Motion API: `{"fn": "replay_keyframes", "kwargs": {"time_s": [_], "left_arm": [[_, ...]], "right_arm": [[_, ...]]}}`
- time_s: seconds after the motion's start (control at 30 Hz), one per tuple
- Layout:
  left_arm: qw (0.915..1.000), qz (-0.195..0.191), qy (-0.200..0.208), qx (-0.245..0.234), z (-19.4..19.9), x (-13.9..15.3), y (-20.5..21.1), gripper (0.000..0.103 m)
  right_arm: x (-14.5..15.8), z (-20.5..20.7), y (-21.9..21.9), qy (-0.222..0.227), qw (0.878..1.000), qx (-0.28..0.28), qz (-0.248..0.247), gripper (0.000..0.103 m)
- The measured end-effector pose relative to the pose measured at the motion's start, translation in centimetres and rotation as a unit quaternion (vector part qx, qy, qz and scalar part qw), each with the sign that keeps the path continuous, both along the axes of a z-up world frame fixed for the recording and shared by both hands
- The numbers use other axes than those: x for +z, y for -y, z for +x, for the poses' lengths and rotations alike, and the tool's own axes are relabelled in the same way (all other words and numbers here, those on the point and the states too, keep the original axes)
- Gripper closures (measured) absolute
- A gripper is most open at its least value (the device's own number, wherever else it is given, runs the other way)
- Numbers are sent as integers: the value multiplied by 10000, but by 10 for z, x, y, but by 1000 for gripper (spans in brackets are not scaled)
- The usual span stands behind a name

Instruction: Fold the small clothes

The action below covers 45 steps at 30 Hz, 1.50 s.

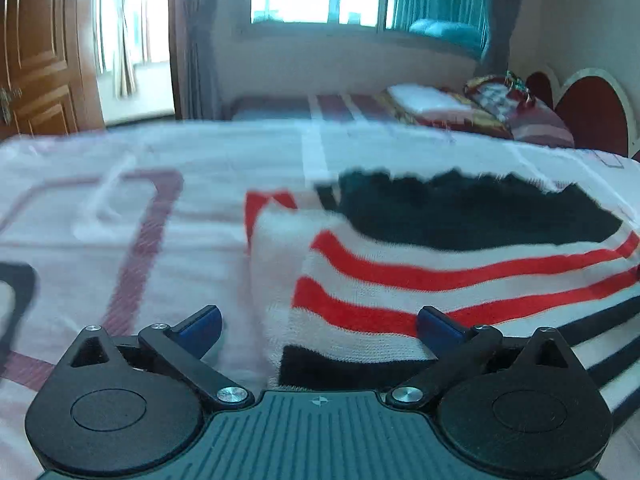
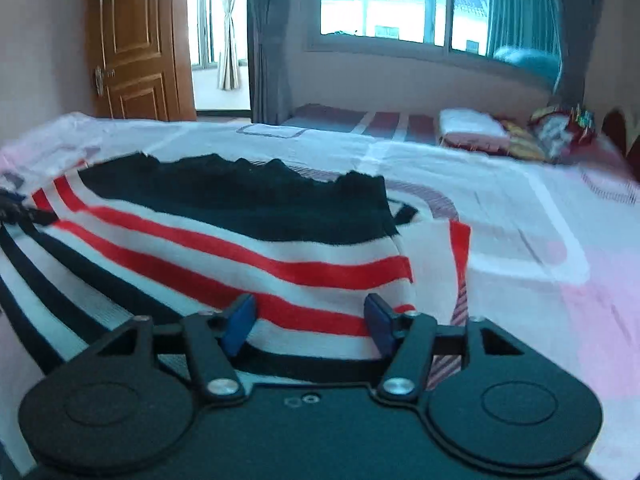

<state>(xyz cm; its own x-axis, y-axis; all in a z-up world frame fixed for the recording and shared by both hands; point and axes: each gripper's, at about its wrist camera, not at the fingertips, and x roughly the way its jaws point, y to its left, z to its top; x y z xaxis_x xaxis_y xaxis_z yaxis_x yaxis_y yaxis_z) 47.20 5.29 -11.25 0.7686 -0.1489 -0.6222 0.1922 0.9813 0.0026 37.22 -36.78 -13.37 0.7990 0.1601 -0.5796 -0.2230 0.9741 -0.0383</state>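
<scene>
Left wrist view first: we see our left gripper (image 1: 318,334) with its blue-padded fingers (image 1: 202,332) spread wide apart and nothing between them. Just ahead of it, reaching under the right-hand finger, lies the striped knitted garment, white with red and black bands and a large black panel (image 1: 440,256). It rests on the white bedsheet with maroon outlined rectangles (image 1: 140,220), its near-left corner between the jaws. We judge the gripper is placed there because that corner is where a fold would naturally begin.

In the right wrist view our right gripper (image 2: 310,326) also stands open, more narrowly, empty, with the same garment (image 2: 224,248) spread ahead and to its left and its right-hand edge falling just beyond the right finger. So the two tools frame opposite near corners of the cloth, which we take as the setup for lifting one edge evenly.

The black panel's far edge looks jagged and the cloth lies partly doubled, so we think folding has begun but is not finished. Blur in both views keeps us from telling whether either pad touches the fabric.

Beyond the grippers, a folded white cloth (image 2: 470,124) and colourful packets (image 2: 560,130) sit well apart from the work, at the far end.
</scene>
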Motion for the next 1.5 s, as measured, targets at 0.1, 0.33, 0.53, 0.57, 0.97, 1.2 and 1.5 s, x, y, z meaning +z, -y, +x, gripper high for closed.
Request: {"fn": "replay_keyframes", "kwargs": {"time_s": [0.1, 0.33, 0.53, 0.57, 0.97, 1.2, 1.5], "left_arm": [[9989, -213, 403, -140, -26, 25, 14, 0], [9962, 113, 65, -863, -62, 16, 96, 0], [9965, 278, -178, -766, -63, -10, 95, 0], [9960, 378, -127, -804, -66, -10, 96, 0], [9986, 402, -213, -259, -81, -5, 44, 0], [9985, 237, -488, -4, -76, -8, 24, 0], [9995, 146, -30, -286, -82, 20, 61, 0]], "right_arm": [[23, -26, -5, 326, 9991, -23, 278, 55], [13, -49, -98, -43, 9983, 534, 241, 61], [-9, -54, -132, -99, 9994, 297, -156, 67], [-12, -55, -137, -41, 9985, 404, -366, 67], [-10, -104, -1, -202, 9975, -651, -211, 59], [-11, -105, 13, -328, 9975, -603, -146, 60], [21, -95, -1, -12, 9976, -603, -333, 60]]}}
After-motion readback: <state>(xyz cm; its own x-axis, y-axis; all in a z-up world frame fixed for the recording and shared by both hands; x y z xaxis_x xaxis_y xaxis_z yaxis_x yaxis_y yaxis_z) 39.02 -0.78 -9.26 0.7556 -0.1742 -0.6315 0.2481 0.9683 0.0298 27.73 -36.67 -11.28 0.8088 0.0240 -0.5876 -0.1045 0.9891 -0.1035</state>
